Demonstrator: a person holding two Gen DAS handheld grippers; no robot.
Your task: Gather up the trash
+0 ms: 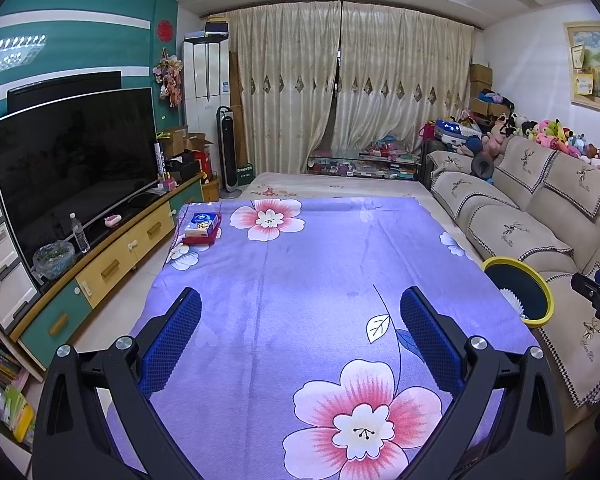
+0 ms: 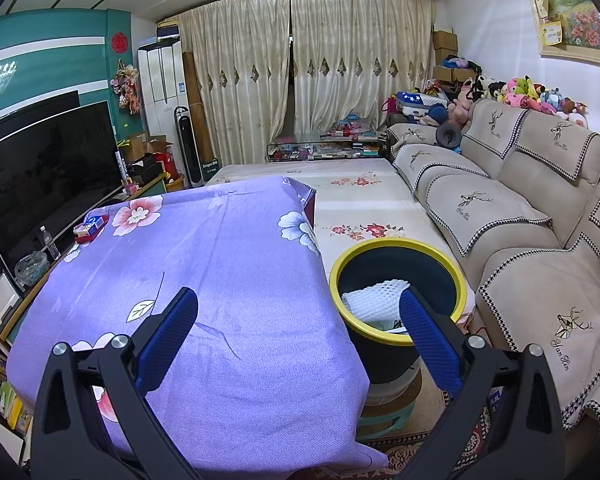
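Right wrist view showed the right tool (image 2: 298,338) spread apart and empty, nearer the bin (image 2: 398,296) beside the desk (image 2: 220,264); white foam trash (image 2: 374,300) lay inside it. Left tool (image 1: 300,338) also stood apart, empty.

A table under a purple floral cloth (image 1: 300,280) — one red tray (image 1: 201,232) of small boxes on it.

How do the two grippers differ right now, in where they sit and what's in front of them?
The left gripper hovers over the purple floral cloth, with the bin off to its right; the right gripper straddles the cloth's edge, its right finger in front of the yellow-rimmed bin holding white foam netting. Both are open and empty.
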